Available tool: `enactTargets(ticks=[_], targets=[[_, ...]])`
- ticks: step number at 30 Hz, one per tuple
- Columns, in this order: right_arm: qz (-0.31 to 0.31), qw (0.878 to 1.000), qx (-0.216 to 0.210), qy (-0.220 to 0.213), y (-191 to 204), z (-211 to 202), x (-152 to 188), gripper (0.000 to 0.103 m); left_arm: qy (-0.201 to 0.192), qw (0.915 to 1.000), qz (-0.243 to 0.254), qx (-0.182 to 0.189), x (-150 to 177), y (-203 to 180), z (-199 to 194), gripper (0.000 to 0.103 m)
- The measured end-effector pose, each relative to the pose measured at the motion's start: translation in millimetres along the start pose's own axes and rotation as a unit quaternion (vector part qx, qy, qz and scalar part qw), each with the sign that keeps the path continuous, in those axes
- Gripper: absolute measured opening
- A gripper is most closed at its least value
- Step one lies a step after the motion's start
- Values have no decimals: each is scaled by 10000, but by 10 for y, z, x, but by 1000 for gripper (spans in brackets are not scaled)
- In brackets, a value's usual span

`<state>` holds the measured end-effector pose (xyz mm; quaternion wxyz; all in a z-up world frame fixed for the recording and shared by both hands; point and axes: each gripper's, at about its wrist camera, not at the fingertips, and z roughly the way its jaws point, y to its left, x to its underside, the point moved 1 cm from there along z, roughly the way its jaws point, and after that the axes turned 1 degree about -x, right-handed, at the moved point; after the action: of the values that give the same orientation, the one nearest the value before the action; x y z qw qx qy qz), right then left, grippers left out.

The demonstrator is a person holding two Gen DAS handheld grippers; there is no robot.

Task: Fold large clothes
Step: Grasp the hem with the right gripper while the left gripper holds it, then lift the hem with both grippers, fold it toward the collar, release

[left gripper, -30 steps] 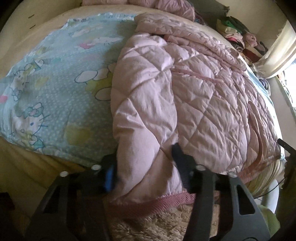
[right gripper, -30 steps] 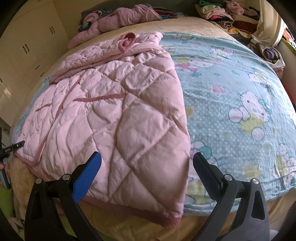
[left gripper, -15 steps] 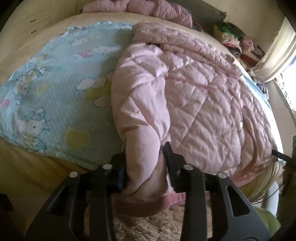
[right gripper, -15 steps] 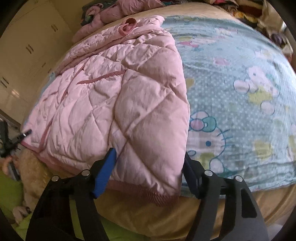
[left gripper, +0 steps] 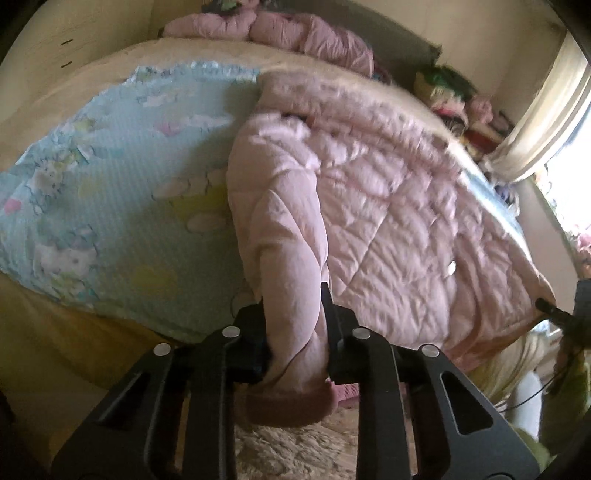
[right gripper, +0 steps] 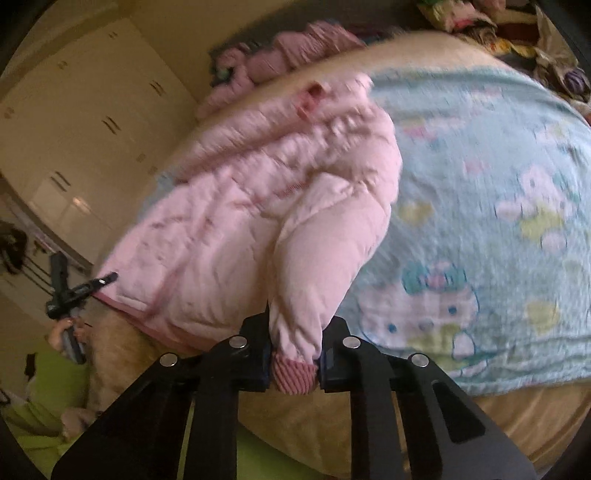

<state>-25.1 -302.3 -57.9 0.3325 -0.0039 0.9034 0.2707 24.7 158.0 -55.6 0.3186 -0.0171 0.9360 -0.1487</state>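
Note:
A pink quilted jacket [left gripper: 388,206] lies spread on a bed over a light blue cartoon-print blanket [left gripper: 110,206]. My left gripper [left gripper: 291,302] is shut on a bunched fold at one bottom corner, and the darker ribbed hem [left gripper: 291,406] hangs below its jaws. In the right wrist view the same jacket [right gripper: 240,229] rises from the blanket [right gripper: 480,184]. My right gripper [right gripper: 299,325] is shut on the other bottom corner, just above its striped ribbed hem [right gripper: 295,373]. Both corners are lifted off the bed edge. The left gripper [right gripper: 85,288] shows at the jacket's far corner.
More pink clothing [left gripper: 288,33] is piled at the head of the bed. Folded clothes [left gripper: 454,99] are stacked near a curtain [left gripper: 546,110]. A cream wardrobe [right gripper: 74,129] stands on one side. A shaggy rug [left gripper: 295,454] and something green [right gripper: 37,406] lie on the floor.
Both grippers went from open around the jacket's bottom edge to shut on it. Both have risen, pulling the two corners up and bunching the fabric.

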Motion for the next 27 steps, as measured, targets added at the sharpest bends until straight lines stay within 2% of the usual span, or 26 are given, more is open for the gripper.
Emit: enactTargets(ticks=[5,13,17,27], targets=[[-127,9979,-406,-489,157,-259,-188,15,-544,9983,-112,193,-216,-25,-364,12],[-346,9902,-824,-1076,316,-568,-409,14,-1103,9933,-116,314,-467,-93,-728,12],[-220,9862,-916,-1362,246,-638,-559,14,-1189,9918,-200,436,-597,-59,-794,12],[-171,9777,-886,-1897,234,-607,-1014,14,-1442,9887,-239,342,-940,-68,-806,12]])
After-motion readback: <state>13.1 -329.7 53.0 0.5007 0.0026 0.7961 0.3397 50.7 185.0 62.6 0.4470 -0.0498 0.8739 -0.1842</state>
